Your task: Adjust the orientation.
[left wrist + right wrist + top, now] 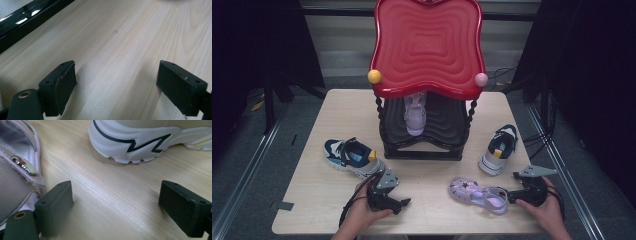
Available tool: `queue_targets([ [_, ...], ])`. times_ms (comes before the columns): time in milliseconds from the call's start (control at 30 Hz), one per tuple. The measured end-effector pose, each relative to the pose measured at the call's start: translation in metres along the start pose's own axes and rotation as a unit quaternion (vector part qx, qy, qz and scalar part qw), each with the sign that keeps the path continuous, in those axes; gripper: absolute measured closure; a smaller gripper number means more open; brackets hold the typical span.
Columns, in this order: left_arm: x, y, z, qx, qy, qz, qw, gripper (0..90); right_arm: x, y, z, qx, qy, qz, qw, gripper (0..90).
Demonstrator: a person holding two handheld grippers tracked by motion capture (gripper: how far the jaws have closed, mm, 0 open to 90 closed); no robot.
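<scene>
A lilac sandal (pixel 478 195) lies on the wooden table (pixel 432 175) at the front right. My right gripper (pixel 512 195) rests just right of its heel, open, with bare wood between the jaws. In the right gripper view that gripper (pixel 116 207) has the sandal (pixel 15 177) beside its left jaw, and a white-soled sneaker (pixel 135 140) stands ahead. A matching sandal (pixel 415 114) stands on the lower shelf of the shoe rack (pixel 427 150). My left gripper (pixel 404 203) lies at the front left, open; in the left gripper view it (pixel 116 85) has nothing in it.
A navy and white sneaker (pixel 352 156) lies left of the rack, close to my left hand. The other sneaker (pixel 499 149) stands right of the rack. The rack's red top shelf (pixel 427 47) overhangs the table's back. The rack's black base (pixel 30 17) lies ahead of the left gripper.
</scene>
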State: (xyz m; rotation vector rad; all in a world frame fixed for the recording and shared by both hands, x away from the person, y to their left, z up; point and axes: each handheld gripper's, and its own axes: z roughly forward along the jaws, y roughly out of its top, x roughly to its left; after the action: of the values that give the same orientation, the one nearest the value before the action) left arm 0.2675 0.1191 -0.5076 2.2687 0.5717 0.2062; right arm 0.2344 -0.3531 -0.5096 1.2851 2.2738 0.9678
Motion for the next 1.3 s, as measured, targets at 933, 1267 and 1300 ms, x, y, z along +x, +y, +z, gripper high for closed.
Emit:
queue_targets([
  [933, 0.0, 0.0, 0.0, 0.0, 0.0, 0.0, 1.0, 15.3, 0.001, 0.023, -0.033, -0.046, 0.036, -0.012, 0.9982, 20.6],
  [1267, 0.0, 0.0, 0.0, 0.0, 0.0, 0.0, 1.0, 15.3, 0.014, 0.033, -0.038, -0.07, 0.079, -0.029, 0.994, 20.8],
  [1300, 0.0, 0.0, 0.0, 0.0, 0.0, 0.0, 1.0, 15.3, 0.015, 0.033, -0.038, -0.072, 0.084, -0.025, 0.9936, 21.0],
])
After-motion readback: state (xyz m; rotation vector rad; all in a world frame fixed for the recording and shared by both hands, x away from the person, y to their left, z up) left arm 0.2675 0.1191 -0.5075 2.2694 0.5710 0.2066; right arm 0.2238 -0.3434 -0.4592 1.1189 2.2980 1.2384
